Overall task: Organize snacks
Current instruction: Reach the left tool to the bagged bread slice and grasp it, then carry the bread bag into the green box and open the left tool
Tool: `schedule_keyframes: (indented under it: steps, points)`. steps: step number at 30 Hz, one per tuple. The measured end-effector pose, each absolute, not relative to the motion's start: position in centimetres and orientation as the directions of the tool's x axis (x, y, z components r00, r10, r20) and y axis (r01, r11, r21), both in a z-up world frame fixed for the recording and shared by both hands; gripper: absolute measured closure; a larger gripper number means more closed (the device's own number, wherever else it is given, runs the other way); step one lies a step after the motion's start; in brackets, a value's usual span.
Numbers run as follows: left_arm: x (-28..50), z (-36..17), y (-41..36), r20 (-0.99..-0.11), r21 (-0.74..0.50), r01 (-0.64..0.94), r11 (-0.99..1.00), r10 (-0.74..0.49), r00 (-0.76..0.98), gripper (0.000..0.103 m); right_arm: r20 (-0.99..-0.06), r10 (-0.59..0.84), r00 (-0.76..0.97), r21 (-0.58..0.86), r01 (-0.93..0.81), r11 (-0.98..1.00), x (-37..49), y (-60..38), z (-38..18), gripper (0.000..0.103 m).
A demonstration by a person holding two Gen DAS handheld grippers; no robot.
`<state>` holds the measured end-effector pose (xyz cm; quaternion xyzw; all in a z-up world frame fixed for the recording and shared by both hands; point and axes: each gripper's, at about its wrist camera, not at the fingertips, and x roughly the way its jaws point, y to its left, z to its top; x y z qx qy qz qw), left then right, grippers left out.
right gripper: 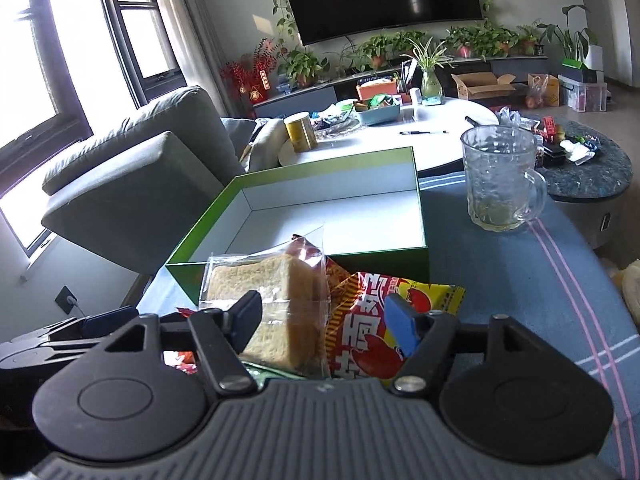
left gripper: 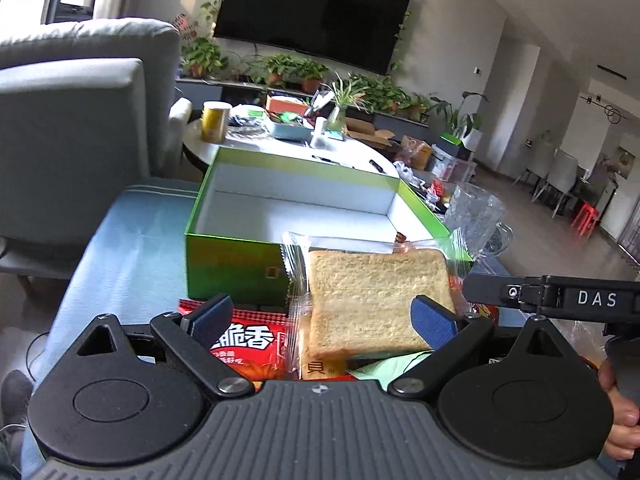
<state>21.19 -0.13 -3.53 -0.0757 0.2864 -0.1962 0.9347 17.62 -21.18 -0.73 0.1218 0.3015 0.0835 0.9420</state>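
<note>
— Looking along the left gripper [left gripper: 323, 320], how did the jaws stand?
— Wide. The left pad was clear of everything. The right pad overlapped the bread [left gripper: 376, 300], a slice in a clear wrapper, with no squeeze on it.
— And the right gripper [right gripper: 325, 322]?
— Wide too, with the bread's edge and a yellow pack [right gripper: 368, 340] between the fingers. Whether those pads pressed on either, I could not tell.
— Where was the bread?
— Tilted up on the snack pile, its top edge against the near wall of the box [left gripper: 236, 268]. It was still outside.
— What lay under it?
— A red pack [left gripper: 248, 344] flat on the cloth [left gripper: 132, 248], partly beneath the bread. The yellow pack was just right of it.
— And the box?
— Green outside, white inside, open on top, and just behind the pile.
— Beyond that?
— A glass mug [right gripper: 496, 184] stood on the cloth right of the box, apart from it. A hand [left gripper: 620, 420] showed at the lower right edge of the left view.
</note>
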Motion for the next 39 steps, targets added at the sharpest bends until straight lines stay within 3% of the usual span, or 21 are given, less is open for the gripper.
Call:
schedule_keyframes:
  steps: [11,13,15,17,20,24,30,35,39]
  points:
    - [23.6,-5.2,-0.6,-0.552,-0.299,0.381,0.875,-0.484,0.679,0.008,-0.586,0.229,0.777,0.282,-0.069,0.957,19.4,-20.7,-1.7,0.017]
    - [23.9,-5.3,-0.5,-0.555,-0.312,0.382,0.870,-0.493,0.670,0.013,-0.601,0.239,0.762,0.282,-0.077,0.956,19.9,-20.4,-2.1,0.017]
    - [24.3,-5.5,-0.4,-0.568,-0.340,0.383,0.859,-0.512,0.644,0.032,-0.606,0.252,0.754,0.287,-0.088,0.954,20.3,-20.1,-2.3,0.018]
    - [24.6,-5.8,-0.7,-0.583,-0.379,0.393,0.838,-0.546,0.602,0.042,-0.605,0.263,0.751,0.286,-0.103,0.953,20.6,-19.9,-2.3,0.018]
    - [24.1,-5.5,-1.3,-0.584,-0.344,0.398,0.851,-0.525,0.619,0.044,-0.617,0.329,0.715,0.336,-0.139,0.932,20.9,-19.6,-2.3,0.018]
    - [22.4,-4.0,-1.5,-0.568,-0.327,0.413,0.850,-0.526,0.633,0.044,-0.617,0.295,0.730,0.289,-0.138,0.947,20.0,-19.0,-1.7,0.018]
    - [20.6,0.4,-1.5,-0.495,-0.252,0.446,0.859,-0.510,0.703,0.043,-0.556,0.311,0.771,0.311,-0.154,0.938,18.3,-19.4,1.0,0.018]
    - [23.2,3.6,-1.7,-0.490,-0.119,0.396,0.910,-0.401,0.774,0.041,-0.513,0.314,0.799,0.264,-0.201,0.943,20.1,-17.3,4.0,0.018]
    - [26.3,3.6,-0.5,-0.515,-0.133,0.368,0.920,-0.381,0.768,0.041,-0.507,0.347,0.789,0.296,-0.219,0.930,23.9,-16.4,4.6,0.018]
